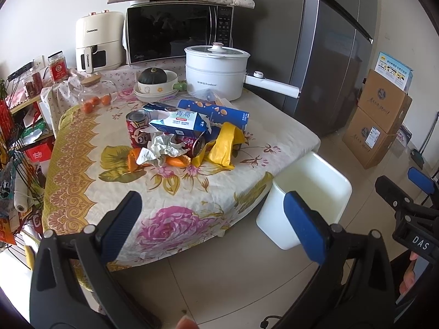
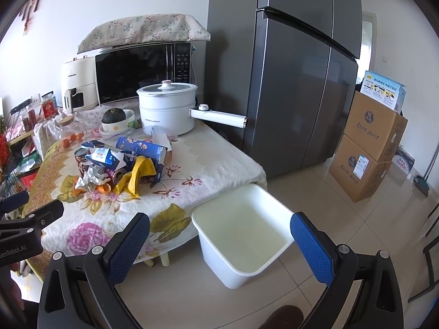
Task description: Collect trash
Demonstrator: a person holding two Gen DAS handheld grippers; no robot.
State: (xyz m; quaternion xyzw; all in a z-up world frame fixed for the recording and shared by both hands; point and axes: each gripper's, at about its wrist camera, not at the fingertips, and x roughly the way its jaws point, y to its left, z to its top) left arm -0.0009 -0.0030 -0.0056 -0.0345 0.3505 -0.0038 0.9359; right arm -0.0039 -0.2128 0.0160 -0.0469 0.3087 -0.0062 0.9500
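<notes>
Left wrist: left tool (image 1: 214,213) agape, level, above table edge (image 1: 192,246).

On the surface (image 1: 192,192) the trash heap holds two drink cans, one upright (image 1: 137,131) and one lying on its side (image 1: 195,146), two blue cartons, a small one (image 1: 181,124) and a large one (image 1: 219,113), one crumpled paper wad (image 1: 164,148), one yellow bag (image 1: 223,148) and a few orange peel pieces (image 1: 175,161) whose number I cannot tell. Toward 12 o'clock stand one white pot (image 1: 216,71), one microwave (image 1: 178,35), one air fryer (image 1: 98,41), one squash (image 1: 152,76) and three small oranges (image 1: 94,103). At 3 o'clock, on the floor, are one white bin (image 2: 241,233), one fridge (image 2: 288,68) and two stacked cardboard boxes (image 2: 367,148).
</notes>
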